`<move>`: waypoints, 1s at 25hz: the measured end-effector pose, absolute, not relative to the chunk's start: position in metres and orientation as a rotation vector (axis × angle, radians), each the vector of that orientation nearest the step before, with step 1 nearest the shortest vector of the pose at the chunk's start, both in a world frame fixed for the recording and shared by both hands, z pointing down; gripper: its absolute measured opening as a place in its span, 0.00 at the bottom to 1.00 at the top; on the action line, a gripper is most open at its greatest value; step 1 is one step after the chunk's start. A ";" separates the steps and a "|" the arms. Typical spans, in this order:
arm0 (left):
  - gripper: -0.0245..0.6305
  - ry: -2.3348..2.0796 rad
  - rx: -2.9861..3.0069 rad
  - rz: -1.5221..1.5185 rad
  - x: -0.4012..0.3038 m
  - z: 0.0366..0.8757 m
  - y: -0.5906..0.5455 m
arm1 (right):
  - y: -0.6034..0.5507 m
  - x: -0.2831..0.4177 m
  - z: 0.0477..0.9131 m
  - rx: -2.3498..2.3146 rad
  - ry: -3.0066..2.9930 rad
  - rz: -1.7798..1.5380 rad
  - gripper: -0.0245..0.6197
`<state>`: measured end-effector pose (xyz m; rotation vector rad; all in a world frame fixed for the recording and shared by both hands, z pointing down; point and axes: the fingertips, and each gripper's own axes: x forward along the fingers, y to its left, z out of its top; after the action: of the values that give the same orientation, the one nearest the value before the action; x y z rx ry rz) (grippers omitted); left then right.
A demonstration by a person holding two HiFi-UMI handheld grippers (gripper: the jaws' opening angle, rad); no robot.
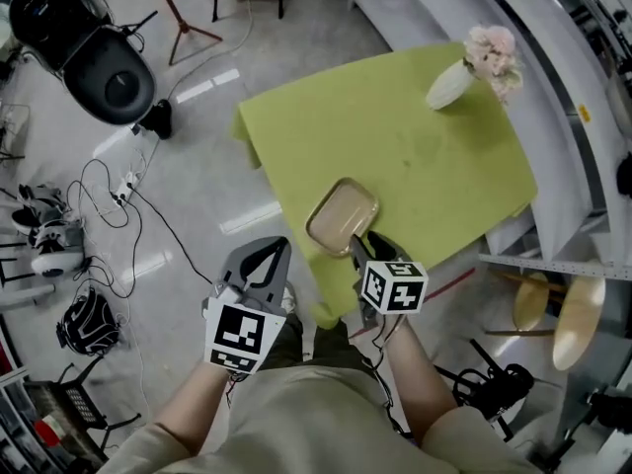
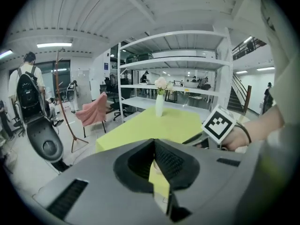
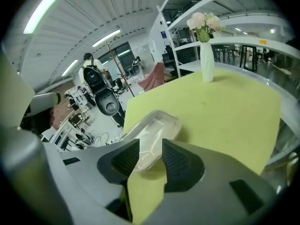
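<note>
r gripper (image 3: 150, 146) fingers part open round tray (image 3: 157, 122) edge, maybe touching; l gripper (image 2: 154, 143) fingers closed, empty.

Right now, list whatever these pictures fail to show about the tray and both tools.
1. Contact between the right tool and the tray: in the right gripper view the pads cover the tray's sides; in the head view the tool overlaps its near corner.
2. Whether the tray holds anything: its hazy plastic leaves that unclear in both views.
3. The tray in the left gripper view: the left tool's own body covers the near table where it lies.
</note>
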<state>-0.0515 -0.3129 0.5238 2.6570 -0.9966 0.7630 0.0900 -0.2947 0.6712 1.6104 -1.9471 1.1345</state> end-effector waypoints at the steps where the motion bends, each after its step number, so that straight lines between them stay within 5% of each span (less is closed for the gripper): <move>1: 0.05 -0.997 2.634 0.768 -0.055 0.528 -0.309 | -0.295 0.090 0.678 1.626 -1.929 1.173 0.28; 6: 0.05 -0.982 2.589 0.817 -0.066 0.544 -0.298 | -0.294 0.088 0.701 1.656 -1.873 1.306 0.28; 11: 0.05 -1.011 2.582 0.807 -0.073 0.543 -0.301 | -0.294 0.093 0.703 1.697 -1.843 1.322 0.15; 18: 0.05 -1.013 2.585 0.798 -0.071 0.540 -0.295 | -0.293 0.095 0.708 1.715 -1.814 1.358 0.19; 25: 0.05 -1.021 2.581 0.805 -0.076 0.539 -0.290 | -0.297 0.101 0.695 1.800 -1.818 1.378 0.08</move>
<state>-0.0758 -0.2905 0.5386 2.5809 -1.0215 0.8046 0.1005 -0.2970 0.6950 1.8000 -1.8182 1.3781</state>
